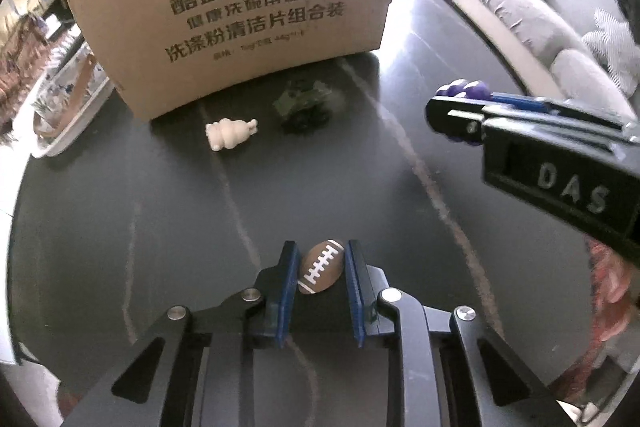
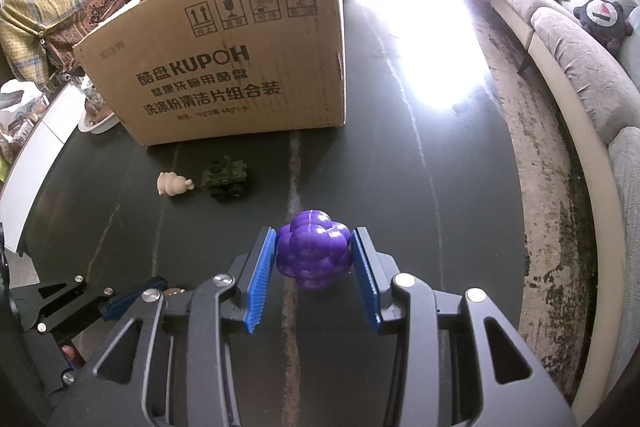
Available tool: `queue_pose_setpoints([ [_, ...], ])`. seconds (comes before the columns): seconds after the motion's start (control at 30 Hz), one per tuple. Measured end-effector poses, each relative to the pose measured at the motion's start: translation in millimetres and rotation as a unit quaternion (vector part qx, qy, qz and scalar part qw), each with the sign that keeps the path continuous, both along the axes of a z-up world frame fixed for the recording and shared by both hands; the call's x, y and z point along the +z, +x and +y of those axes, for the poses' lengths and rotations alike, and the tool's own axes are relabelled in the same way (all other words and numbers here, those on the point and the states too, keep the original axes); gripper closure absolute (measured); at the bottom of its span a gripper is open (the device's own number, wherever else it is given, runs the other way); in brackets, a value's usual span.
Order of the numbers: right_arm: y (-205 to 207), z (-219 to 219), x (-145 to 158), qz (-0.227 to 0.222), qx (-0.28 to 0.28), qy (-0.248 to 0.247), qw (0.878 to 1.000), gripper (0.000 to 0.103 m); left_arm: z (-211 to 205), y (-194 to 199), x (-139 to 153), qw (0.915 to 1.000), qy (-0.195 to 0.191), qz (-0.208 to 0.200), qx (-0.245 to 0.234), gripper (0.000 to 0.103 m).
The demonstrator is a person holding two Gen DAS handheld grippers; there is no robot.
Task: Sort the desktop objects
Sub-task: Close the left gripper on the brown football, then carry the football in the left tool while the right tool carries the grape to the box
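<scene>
Football (image 1: pixel 321 267), a small brown toy with white laces, sits between the blue pads of the left hand-held gripper (image 1: pixel 322 265), whose jaws are closed in on it from both sides at 6 o'clock in the left wrist view. Purple toy grapes (image 2: pixel 314 253) are pinched the same way in the right hand-held gripper (image 2: pixel 314 259), low in its own view; from the left camera that gripper comes in at 3 o'clock, with raised letters "DAS" on its black body. Both grippers are over a dark table (image 1: pixel 120 211) with pale veins. Farther out, toward 12 o'clock, a cream figurine (image 1: pixel 230 133) lies on its side just beside a green toy truck (image 1: pixel 306 107). Behind them stands a cardboard box (image 1: pixel 240 7) printed "KUPOH" above lines of Chinese characters, with four handling symbols near its top edge, clear in the right wrist view. A grey sofa (image 2: pixel 580 67) curves past at 2 o'clock.
</scene>
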State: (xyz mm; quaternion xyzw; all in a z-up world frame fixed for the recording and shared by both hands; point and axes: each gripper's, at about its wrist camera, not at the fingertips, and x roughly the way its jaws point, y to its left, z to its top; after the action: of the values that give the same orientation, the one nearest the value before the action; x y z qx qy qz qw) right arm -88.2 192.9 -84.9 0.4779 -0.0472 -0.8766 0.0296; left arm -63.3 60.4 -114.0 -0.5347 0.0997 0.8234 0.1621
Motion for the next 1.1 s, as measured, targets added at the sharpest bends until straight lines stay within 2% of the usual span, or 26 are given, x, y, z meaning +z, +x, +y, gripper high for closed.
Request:
queue_pose_setpoints([
  [0.13, 0, -2, -1, -0.002, 0.002, 0.002, 1.0, 0.067, -3, 4, 10, 0.9997, -0.009, 0.023, 0.004, 0.082],
  [0.47, 1, -5, 4, 0.006, 0.005, 0.006, 1.0, 0.067, -21, 9, 16, 0.9996, 0.004, 0.027, 0.008, 0.082],
  [0.53, 1, -6, 6, 0.007, 0.005, 0.008, 1.0, 0.067, -9, -1, 22, 0.9995, 0.002, 0.03, 0.01, 0.082],
  [1.1, 4, -24, 29, 0.027, 0.017, 0.027, 0.999, 0.067, -36, -5, 69, 0.9954, 0.029, 0.081, 0.043, 0.082],
])
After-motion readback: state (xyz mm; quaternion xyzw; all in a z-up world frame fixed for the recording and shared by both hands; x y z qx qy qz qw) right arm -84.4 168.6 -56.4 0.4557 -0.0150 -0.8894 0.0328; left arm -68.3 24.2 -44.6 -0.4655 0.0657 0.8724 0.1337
